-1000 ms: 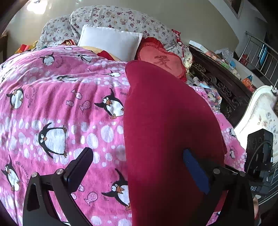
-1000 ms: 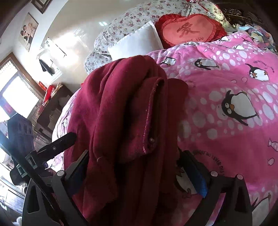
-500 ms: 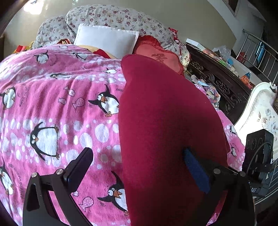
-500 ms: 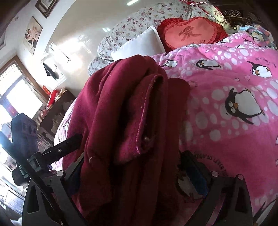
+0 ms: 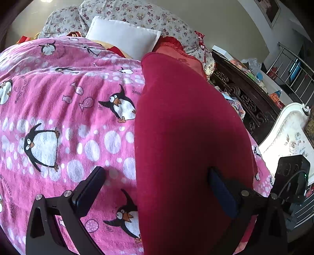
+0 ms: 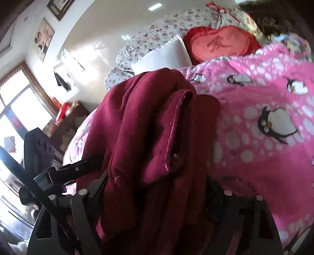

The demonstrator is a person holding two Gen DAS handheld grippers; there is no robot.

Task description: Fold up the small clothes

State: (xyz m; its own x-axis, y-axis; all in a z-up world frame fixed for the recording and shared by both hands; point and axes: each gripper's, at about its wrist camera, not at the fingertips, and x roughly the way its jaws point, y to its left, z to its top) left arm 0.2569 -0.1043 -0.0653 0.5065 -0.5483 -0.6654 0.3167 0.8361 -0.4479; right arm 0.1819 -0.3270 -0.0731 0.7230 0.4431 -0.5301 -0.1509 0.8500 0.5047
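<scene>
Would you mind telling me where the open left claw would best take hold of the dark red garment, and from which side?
I would grip the long straight edge of the dark red garment, coming from the bare blanket side. The left claw stands open with that edge between its fingers, and there the cloth looks flat and single, whereas the right claw has bunched folds.

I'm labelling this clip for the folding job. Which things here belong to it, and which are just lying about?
Part of the job:
dark red garment
left tongs
right tongs
penguin blanket, the surface beneath

Lying about:
white pillow
red heart cushion
floral pillows
dark wooden dresser
</scene>
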